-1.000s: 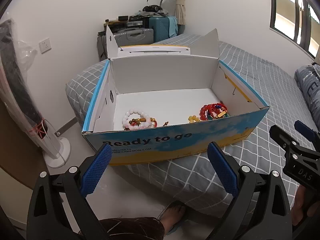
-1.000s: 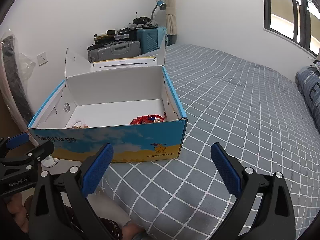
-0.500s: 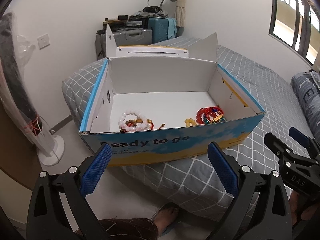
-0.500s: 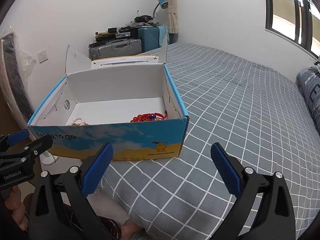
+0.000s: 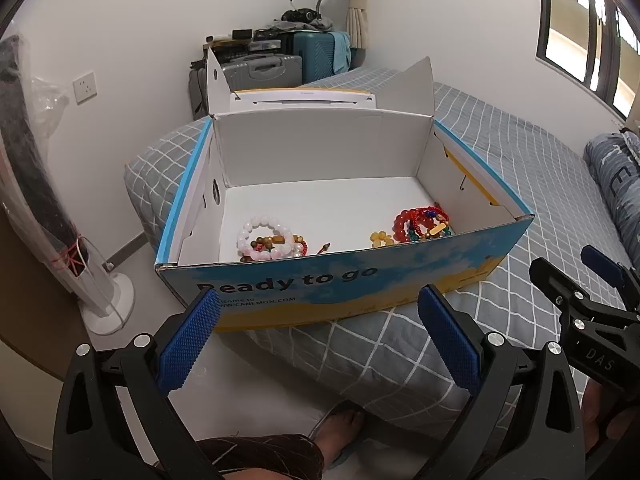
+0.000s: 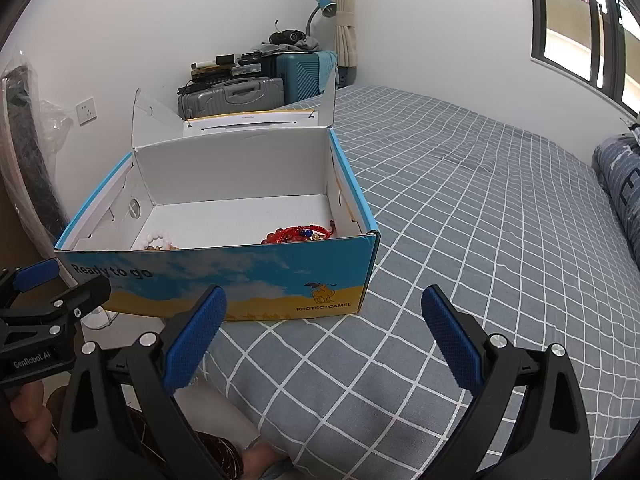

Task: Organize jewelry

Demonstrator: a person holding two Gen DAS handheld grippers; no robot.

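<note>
An open cardboard box with a blue and yellow print stands on the bed corner; it also shows in the right wrist view. Inside lie a pink bead bracelet with brown beads at the left, and a heap of red bracelets with yellow beads at the right. My left gripper is open and empty, in front of the box's near wall. My right gripper is open and empty, over the bed by the box's right front corner.
The grey checked bedspread stretches right of the box. A wrapped standing fan stands on the floor at left. Suitcases are stacked at the back wall. A rolled blanket lies at far right. My foot is below.
Both grippers have risen slightly and moved closer to the box, so more of its inside shows. Both stay open and empty.
</note>
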